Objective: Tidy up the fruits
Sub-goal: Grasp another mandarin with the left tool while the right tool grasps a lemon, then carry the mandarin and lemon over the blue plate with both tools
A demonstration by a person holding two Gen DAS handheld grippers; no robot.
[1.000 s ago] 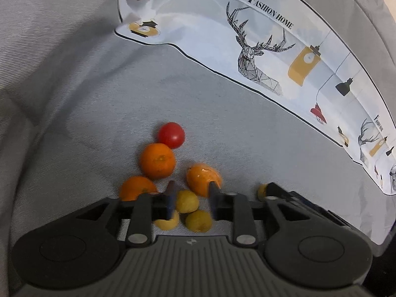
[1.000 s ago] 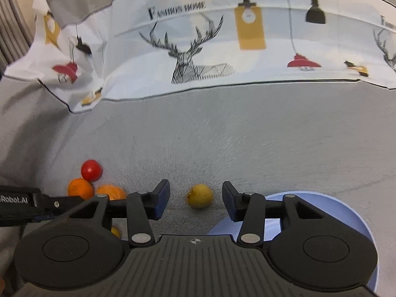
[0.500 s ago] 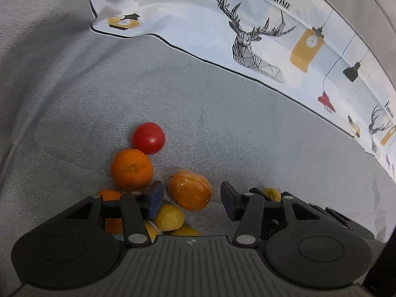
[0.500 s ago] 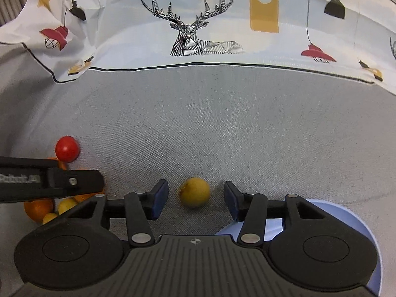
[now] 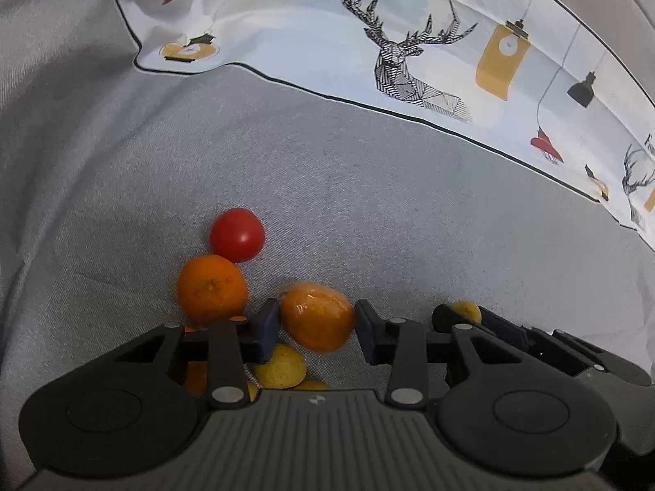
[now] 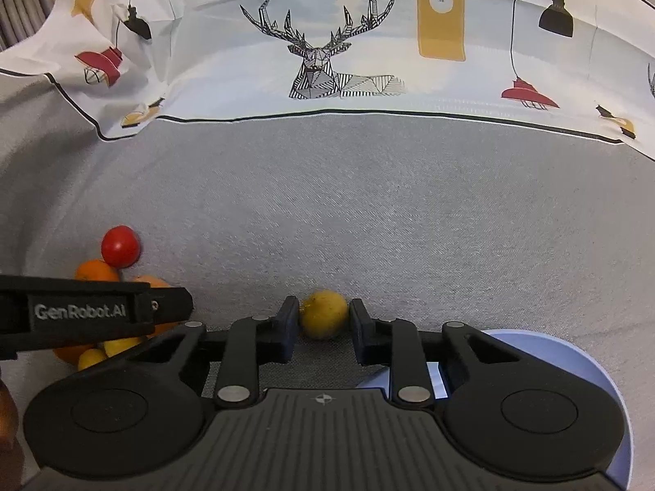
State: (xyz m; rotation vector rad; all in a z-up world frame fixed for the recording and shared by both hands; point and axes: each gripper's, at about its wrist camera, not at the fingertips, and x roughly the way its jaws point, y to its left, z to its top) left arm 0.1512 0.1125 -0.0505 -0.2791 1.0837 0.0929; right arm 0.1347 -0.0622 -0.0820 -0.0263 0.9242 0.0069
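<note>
In the left wrist view my left gripper (image 5: 316, 327) stands open around a shiny orange tangerine (image 5: 317, 321), its pads close on both sides. A second tangerine (image 5: 211, 288) and a red tomato (image 5: 237, 235) lie just beyond to the left, and small yellow fruits (image 5: 280, 366) lie under the fingers. In the right wrist view my right gripper (image 6: 323, 323) has narrowed around a single yellow fruit (image 6: 323, 314), with its pads at or near the fruit's sides. The fruit pile (image 6: 120, 247) shows at the left behind the left gripper's body (image 6: 82, 311).
A light blue plate (image 6: 581, 352) lies under the right gripper at the lower right. Everything rests on grey cloth (image 6: 368, 212). A white printed cloth with deer and lamps (image 6: 319, 49) lies along the back. The right gripper's fingers show at the right in the left view (image 5: 511, 335).
The left gripper has opened and moved onto the shiny tangerine, which now sits between its pads. The right gripper has closed in around the lone yellow fruit.
</note>
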